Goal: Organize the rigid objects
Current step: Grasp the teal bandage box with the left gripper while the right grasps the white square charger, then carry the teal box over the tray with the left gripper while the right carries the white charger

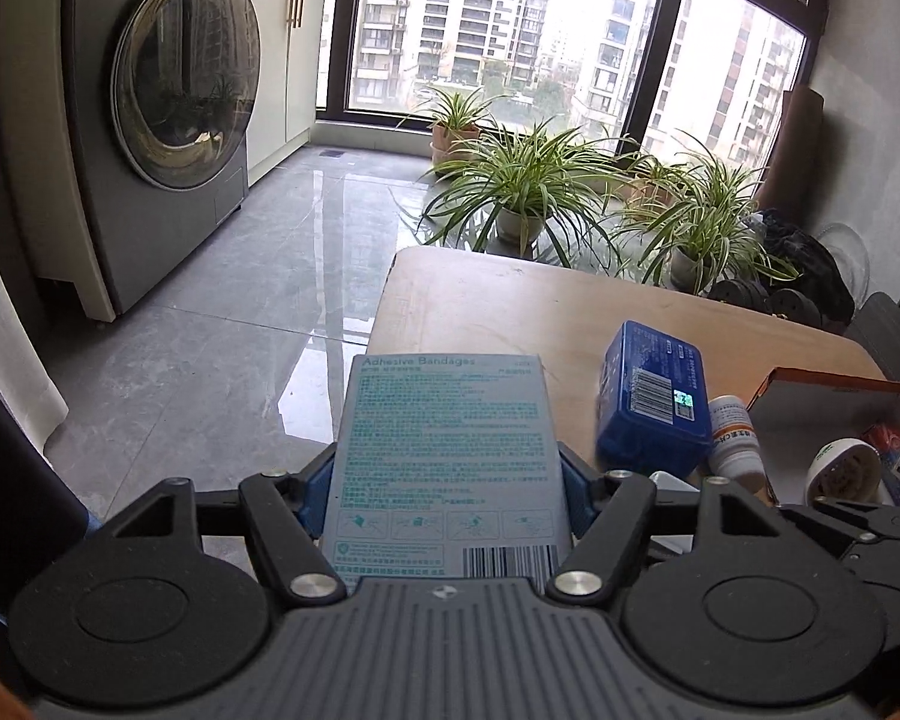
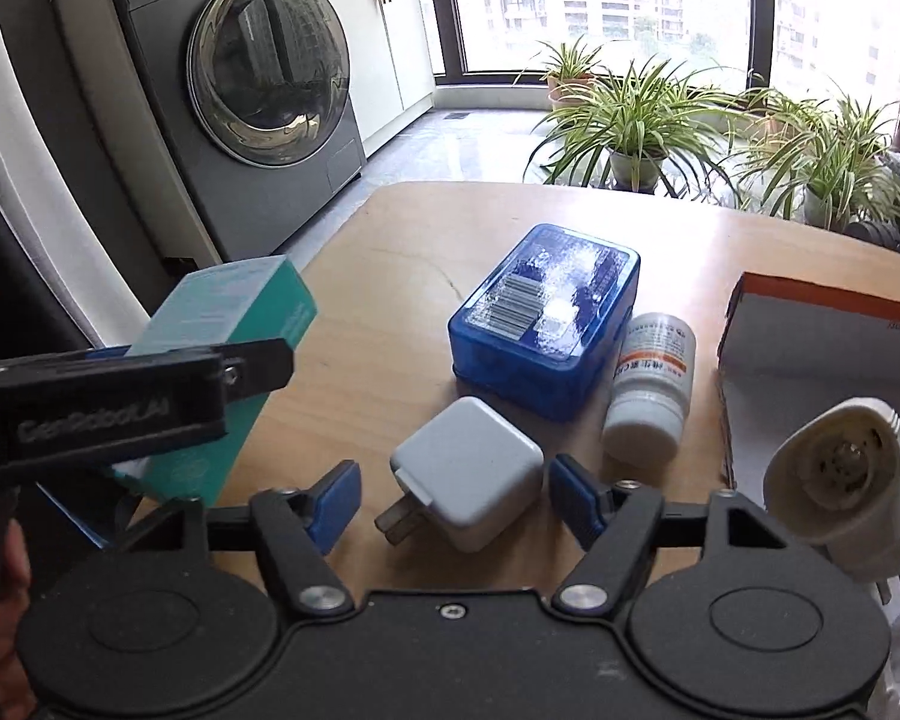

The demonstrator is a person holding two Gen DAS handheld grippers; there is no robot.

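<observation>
Bandage box [image 1: 444, 456] sat clamped between my left gripper [image 1: 447, 483] pads, lifted off the table [image 2: 378, 312] and jutting ahead of them. My right gripper [image 2: 450, 504] stood partly open around the white charger [image 2: 468, 471], pads just beside it, not touching. Ahead of that lay the blue case [image 2: 546, 318] and a pill bottle [image 2: 651, 384].

bandage box [image 1: 444, 450]: teal-grey, lifted off the surface
blue case [image 2: 546, 318]: flat on the surface — white bottle [image 2: 651, 387] lying just beside
charger [image 2: 468, 471]: white cube
</observation>
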